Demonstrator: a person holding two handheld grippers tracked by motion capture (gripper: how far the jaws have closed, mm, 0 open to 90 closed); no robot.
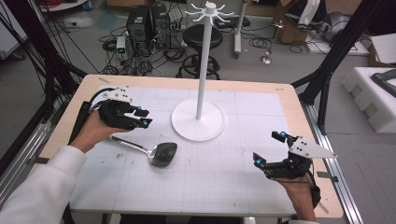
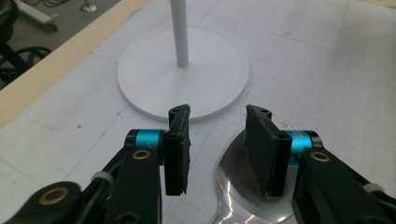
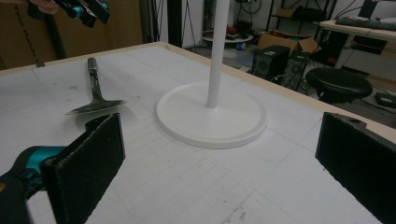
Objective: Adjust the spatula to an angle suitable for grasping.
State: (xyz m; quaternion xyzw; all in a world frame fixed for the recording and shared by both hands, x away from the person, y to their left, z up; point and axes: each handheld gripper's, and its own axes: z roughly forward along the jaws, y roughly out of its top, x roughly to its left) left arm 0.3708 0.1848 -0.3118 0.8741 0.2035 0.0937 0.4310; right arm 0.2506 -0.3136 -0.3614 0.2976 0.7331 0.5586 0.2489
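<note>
Centrally, a tall white hook stand on a round flat base occupied the far middle of the white gridded table mat, its pole rising between the two grippers. A shiny metal spatula with a long handle lay flat on the mat, just left of the base, blade toward the near side. The left gripper hovered above the spatula's handle, jaws parted by a moderate gap and holding nothing. The right gripper stood well apart near the mat's right edge, jaws spread wide and empty. Bare mat lay open across the near middle. Beyond the far table edge stood a black stool and computer towers among floor cables.
</note>
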